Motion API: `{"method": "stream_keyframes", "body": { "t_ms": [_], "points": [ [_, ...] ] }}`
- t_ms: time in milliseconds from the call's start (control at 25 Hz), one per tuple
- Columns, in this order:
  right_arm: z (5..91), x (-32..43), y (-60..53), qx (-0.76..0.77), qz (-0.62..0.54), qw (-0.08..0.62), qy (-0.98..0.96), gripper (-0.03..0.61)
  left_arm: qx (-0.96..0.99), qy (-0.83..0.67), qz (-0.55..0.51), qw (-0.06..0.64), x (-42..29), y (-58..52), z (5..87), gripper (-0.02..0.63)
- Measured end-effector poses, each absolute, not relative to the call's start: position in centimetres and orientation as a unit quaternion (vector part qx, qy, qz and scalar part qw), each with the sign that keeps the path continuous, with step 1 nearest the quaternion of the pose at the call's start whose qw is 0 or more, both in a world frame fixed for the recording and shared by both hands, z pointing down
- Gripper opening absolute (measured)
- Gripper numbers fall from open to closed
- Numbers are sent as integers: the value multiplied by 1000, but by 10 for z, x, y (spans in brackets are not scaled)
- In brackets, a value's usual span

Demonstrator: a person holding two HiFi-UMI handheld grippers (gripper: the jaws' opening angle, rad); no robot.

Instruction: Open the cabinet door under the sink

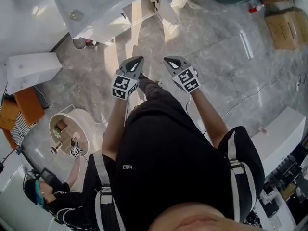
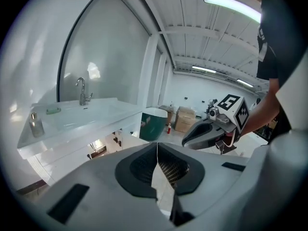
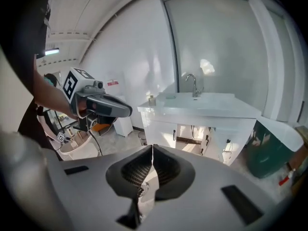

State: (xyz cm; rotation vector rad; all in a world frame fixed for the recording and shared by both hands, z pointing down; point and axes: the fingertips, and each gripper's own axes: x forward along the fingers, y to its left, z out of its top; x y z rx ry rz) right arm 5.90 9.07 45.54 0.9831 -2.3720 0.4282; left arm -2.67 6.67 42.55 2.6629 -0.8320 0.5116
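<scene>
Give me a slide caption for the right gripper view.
Right hand-held gripper, jaws shut and empty, faces the white sink cabinet, apart from it.

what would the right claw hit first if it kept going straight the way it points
Most likely the cabinet front under the sink, near a dark handle. Nothing shows between it and the shut right claw, though depth is unclear.

The shiny grey floor [image 1: 211, 37] holds a white sink cabinet [image 1: 103, 6] at 11 o'clock, brown cardboard boxes [image 1: 284, 28] at 2 o'clock, a white box [image 1: 31, 69] at 10 o'clock and a round white tub [image 1: 91, 129] at 9 o'clock.
</scene>
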Motion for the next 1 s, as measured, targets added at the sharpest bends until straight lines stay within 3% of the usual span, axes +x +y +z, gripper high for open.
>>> {"method": "stream_keyframes", "body": {
  "t_ms": [1000],
  "points": [
    [414,65,110,361,116,267,-886,61,921,-329,144,149,-22,113,396,17]
  ]
}}
